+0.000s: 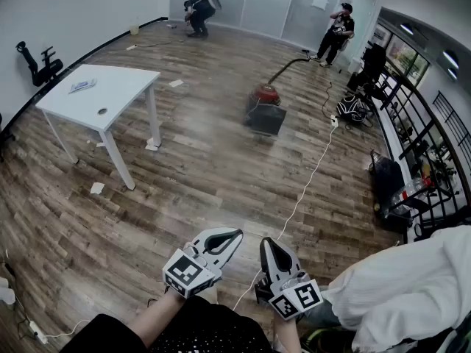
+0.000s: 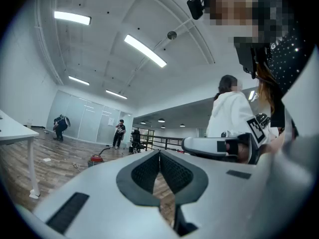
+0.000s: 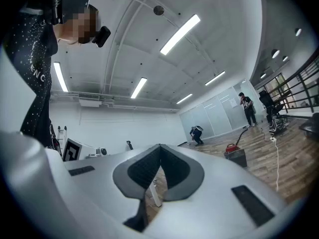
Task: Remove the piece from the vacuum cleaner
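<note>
A red canister vacuum cleaner [image 1: 264,96] stands far off on the wood floor, with a dark box-shaped part [image 1: 266,119] in front of it and a black hose [image 1: 288,65] running back from it. It shows small in the left gripper view [image 2: 95,159] and in the right gripper view [image 3: 232,148]. My left gripper [image 1: 237,235] and right gripper [image 1: 266,242] are held low and close to me, side by side, far from the vacuum. Both are shut with nothing between the jaws [image 2: 159,153] [image 3: 160,147].
A white table [image 1: 99,94] stands at the left with papers on it. A white cable [image 1: 309,182] runs across the floor from the vacuum side toward me. Two people [image 1: 199,9] [image 1: 337,31] are at the far end. Bags and a black railing [image 1: 412,145] line the right. A person in white [image 1: 412,285] is beside me.
</note>
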Demonstrator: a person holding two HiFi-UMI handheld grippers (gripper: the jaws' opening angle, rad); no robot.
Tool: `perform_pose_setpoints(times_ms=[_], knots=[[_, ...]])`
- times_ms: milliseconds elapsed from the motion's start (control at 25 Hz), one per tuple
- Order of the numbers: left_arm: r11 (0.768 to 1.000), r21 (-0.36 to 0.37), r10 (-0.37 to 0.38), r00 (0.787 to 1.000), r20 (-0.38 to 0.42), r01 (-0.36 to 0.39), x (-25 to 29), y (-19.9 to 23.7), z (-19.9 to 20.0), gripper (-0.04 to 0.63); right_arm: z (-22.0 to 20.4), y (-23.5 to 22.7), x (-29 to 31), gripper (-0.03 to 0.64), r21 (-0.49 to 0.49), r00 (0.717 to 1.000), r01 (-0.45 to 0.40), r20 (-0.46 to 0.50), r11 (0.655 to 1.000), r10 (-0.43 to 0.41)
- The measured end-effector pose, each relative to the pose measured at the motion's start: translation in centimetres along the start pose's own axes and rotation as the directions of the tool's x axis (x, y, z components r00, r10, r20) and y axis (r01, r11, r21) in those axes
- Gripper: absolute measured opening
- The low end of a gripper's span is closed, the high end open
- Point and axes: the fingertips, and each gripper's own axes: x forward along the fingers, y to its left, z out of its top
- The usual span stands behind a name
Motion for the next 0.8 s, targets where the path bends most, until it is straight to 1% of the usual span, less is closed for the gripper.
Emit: perform_pose_setpoints(times_ms=[440, 600, 800], knots=[[1.000, 0.003, -0.016, 1.000, -0.016, 0.016, 3.7, 1.8, -0.9, 0.011, -0.5, -4.5, 1.0, 0.011, 0.025, 0.999, 0.040, 0.005, 0.999, -0.040], [1.000, 0.000, -0.016, 0.999, -0.029, 0.016, 6.0, 4.0, -0.8, 0.011, 0.0, -7.0, 3.0, 0.011, 0.033, 0.999, 0.048, 0.009, 0.998, -0.048], [1.000, 0.007, -0.025, 0.999, -0.041, 0.025, 10.4, 8.2, -0.8, 0.011, 0.6, -11.5, 6.8, 0.011, 0.043, 0.998, 0.053, 0.020, 0.998, -0.054]])
